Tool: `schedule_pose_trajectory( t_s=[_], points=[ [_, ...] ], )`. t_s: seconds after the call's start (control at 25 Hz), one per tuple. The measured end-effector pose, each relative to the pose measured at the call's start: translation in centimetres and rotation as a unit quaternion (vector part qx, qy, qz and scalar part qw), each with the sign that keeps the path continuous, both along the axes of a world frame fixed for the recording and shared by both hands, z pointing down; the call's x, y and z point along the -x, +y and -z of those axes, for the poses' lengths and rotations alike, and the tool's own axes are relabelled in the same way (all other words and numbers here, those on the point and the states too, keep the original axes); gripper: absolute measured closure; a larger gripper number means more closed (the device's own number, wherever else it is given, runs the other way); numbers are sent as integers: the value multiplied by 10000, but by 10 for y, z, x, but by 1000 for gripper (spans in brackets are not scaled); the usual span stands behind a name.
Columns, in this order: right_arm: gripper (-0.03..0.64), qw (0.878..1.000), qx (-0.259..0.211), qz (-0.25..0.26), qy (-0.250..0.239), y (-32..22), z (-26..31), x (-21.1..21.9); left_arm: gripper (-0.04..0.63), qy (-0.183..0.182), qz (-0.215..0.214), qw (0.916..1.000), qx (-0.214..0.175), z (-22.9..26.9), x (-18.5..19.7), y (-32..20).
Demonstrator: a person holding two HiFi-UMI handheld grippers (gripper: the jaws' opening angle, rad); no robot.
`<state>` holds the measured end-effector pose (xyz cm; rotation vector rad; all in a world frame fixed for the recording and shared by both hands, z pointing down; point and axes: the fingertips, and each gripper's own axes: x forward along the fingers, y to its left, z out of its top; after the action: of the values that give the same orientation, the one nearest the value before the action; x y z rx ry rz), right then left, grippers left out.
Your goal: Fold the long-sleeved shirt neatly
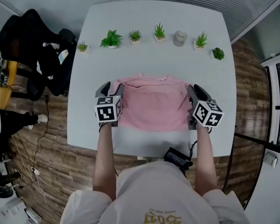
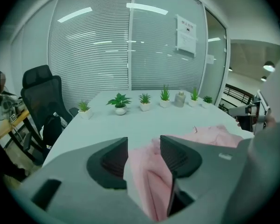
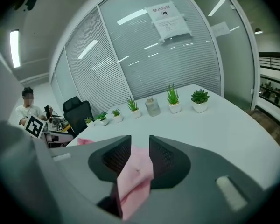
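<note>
Pink long-sleeved shirt (image 1: 151,104) lies folded flat at the near middle of the white tabletop (image 1: 149,62). Your left hand-held gripper (image 1: 111,91) is at its left edge, jaws released, pink cloth loose between them. Your right hand-held gripper (image 1: 196,93) is at the right edge, likewise released, with a fold between its jaws. Wall notice (image 3: 168,20): print too small to read.

Bright, even light; dark fisheye edges

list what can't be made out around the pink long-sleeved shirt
- Sleeves of the pink long-sleeved shirt: head view, hidden within the folded cloth.
- Its side edges: head view, partly under the left gripper and right gripper.
- White wall notice: left gripper view, print too small.
</note>
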<state>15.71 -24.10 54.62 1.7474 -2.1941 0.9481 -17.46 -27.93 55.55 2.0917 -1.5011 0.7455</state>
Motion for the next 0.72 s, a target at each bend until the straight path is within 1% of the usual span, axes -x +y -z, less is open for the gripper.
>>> schedule_pose_trajectory(
  t_s=[0.16,0.24,0.32,0.4,0.56,0.64,0.72],
  points=[
    [505,9996,-252,-93,2,5,19,-2,331,92,221,9991,-362,27,15,-2],
    [528,9992,-391,-52,-44,10,29,3,330,174,203,9980,-566,43,16,1],
    [560,9984,-522,45,-219,17,41,14,342,307,110,9970,-707,57,14,9],
    [566,9971,-647,115,-396,28,54,26,395,384,-54,9961,-796,69,8,22],
    [599,9941,-954,183,-481,51,84,47,464,289,-447,9936,-1001,88,-4,50],
    [604,9910,-1135,303,-646,63,101,61,509,343,-522,9922,-1076,98,-6,62],
    [606,9862,-1333,495,-845,77,119,74,576,493,-530,9908,-1140,109,-8,74]
  ],
)
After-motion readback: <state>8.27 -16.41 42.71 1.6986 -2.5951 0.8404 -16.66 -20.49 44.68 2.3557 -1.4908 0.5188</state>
